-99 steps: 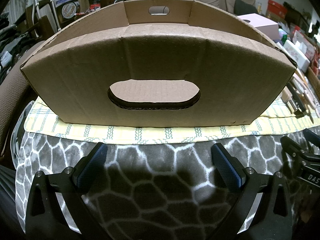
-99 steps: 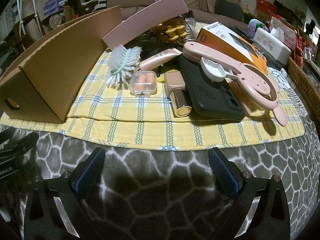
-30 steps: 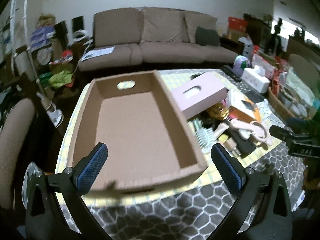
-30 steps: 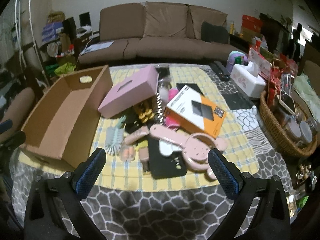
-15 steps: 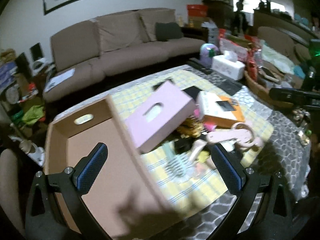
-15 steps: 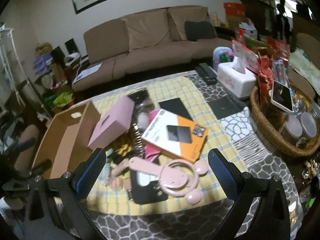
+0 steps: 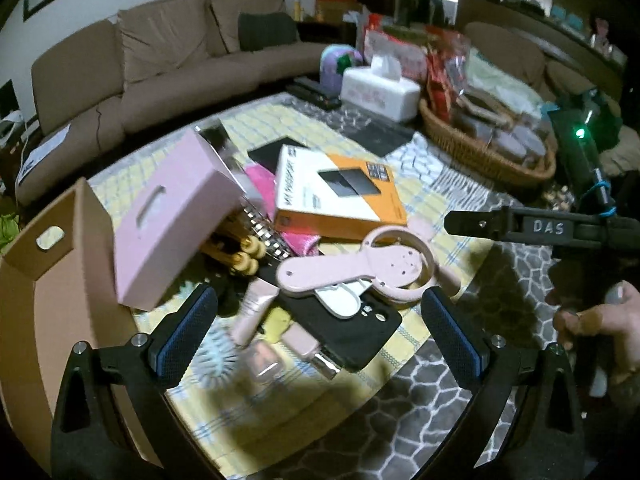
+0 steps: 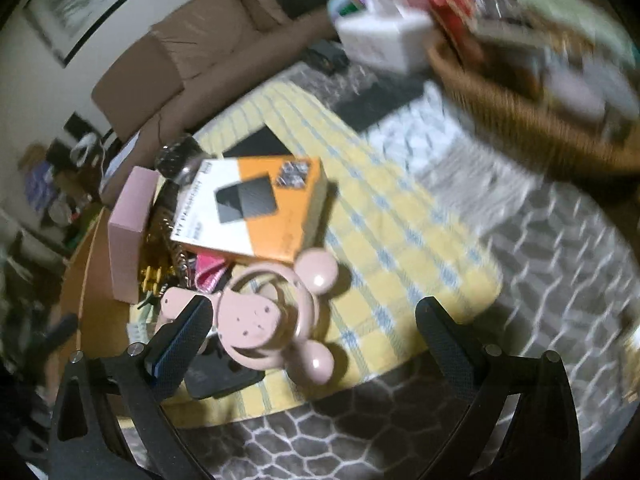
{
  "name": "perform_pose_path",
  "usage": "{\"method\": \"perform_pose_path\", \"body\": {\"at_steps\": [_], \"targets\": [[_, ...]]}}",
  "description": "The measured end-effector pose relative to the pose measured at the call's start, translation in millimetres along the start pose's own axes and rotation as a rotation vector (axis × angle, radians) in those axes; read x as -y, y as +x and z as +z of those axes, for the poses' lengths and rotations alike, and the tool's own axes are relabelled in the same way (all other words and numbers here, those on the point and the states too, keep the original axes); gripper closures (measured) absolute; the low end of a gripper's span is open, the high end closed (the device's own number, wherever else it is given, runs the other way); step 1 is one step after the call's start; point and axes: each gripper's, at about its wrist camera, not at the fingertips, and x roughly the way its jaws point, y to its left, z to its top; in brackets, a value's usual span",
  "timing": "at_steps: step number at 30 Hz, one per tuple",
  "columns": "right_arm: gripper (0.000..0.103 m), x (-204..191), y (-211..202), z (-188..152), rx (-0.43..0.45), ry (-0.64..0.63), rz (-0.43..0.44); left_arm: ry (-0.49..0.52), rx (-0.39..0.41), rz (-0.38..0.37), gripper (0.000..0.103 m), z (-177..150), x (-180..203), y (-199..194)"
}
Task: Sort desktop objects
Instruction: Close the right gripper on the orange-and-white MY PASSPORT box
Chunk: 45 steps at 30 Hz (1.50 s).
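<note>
Early in the sort, by the look of it: brown cardboard box [image 7: 60,300] at the left edge of the yellow checked cloth [image 7: 424,200], apparently with nothing in it, though only part of its inside shows. Heap of clutter mid-cloth, untouched. Pale pink rectangular box with a slot [image 7: 172,220] tilted against the cardboard wall; orange-and-white hard-drive carton [image 7: 336,192] lying flat just beyond the heap; pink bear-eared ring holder with a long handle [image 7: 360,272] resting across a black phone case [image 7: 352,328]; small pink tube [image 7: 254,308], pale bristle brush [image 7: 218,354] and a clear little case nearer the front edge, all blurred.

Left gripper [image 7: 320,332] spread wide, empty, poised above the heap's near side. Right gripper [image 8: 312,336] also wide and empty, above the bear-eared holder, left finger close beside its handle; contact impossible to confirm through the motion blur.

Step in hand: choosing and approaching a first piece. Next move probably calls for lowering over the holder's slim handle, squaring the fingers across it, then closing. Risk: dragging the phone case underneath.
</note>
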Motion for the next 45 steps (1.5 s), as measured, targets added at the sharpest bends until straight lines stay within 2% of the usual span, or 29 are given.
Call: {"method": "perform_pose_path", "body": {"at_steps": [2, 7, 13, 20, 27, 29, 34, 37, 39, 40, 41, 42, 45], "targets": [[0.004, 5.3, 5.1, -3.2, -0.006, 0.015, 0.029, -0.002, -0.017, 0.002, 0.001, -1.6, 2.9, 11.0], [0.005, 4.2, 11.9, -3.0, -0.004, -0.009, 0.033, -0.032, -0.034, 0.006, 0.001, 0.8, -2.2, 27.6], [0.005, 7.3, 18.4, 23.3, 0.028, 0.008, 0.055, -0.076, -0.025, -0.005, 0.001, 25.0, -15.3, 44.6], [0.004, 17.1, 35.6, 49.9, 0.057, 0.043, 0.084, -0.027, -0.005, 0.021, 0.001, 59.1, -14.0, 65.2], [0.005, 19.7, 60.9, 66.8, 0.045, 0.055, 0.123, 0.024, -0.037, 0.046, 0.001, 84.2, -9.0, 96.1], [0.007, 20.4, 67.0, 70.9, 0.042, 0.057, 0.129, 0.065, -0.047, 0.061, 0.001, 89.1, -2.9, 106.4], [0.024, 26.9, 84.0, 73.1, -0.004, 0.093, 0.191, 0.076, -0.092, 0.101, 0.002, 96.6, 0.7, 128.9], [0.024, 27.1, 89.0, 72.5, -0.017, 0.111, 0.223, 0.074, -0.111, 0.083, 0.002, 97.2, 1.7, 138.9], [0.025, 26.2, 91.5, 71.9, -0.026, 0.124, 0.260, 0.061, -0.147, 0.041, 0.008, 95.6, 2.4, 147.8], [0.026, 25.1, 93.0, 71.3, -0.033, 0.132, 0.283, 0.056, -0.166, 0.011, 0.019, 94.0, 3.0, 152.2], [0.028, 23.6, 94.0, 70.6, -0.040, 0.138, 0.305, 0.052, -0.172, 0.010, 0.024, 92.7, 3.1, 154.3], [0.029, 21.1, 95.0, 69.9, -0.046, 0.143, 0.330, 0.043, -0.163, 0.000, 0.025, 91.2, 2.9, 154.1], [0.029, 16.5, 91.4, 71.3, -0.039, 0.126, 0.303, -0.004, -0.148, -0.031, 0.031, 91.5, -3.2, 150.8]]}}
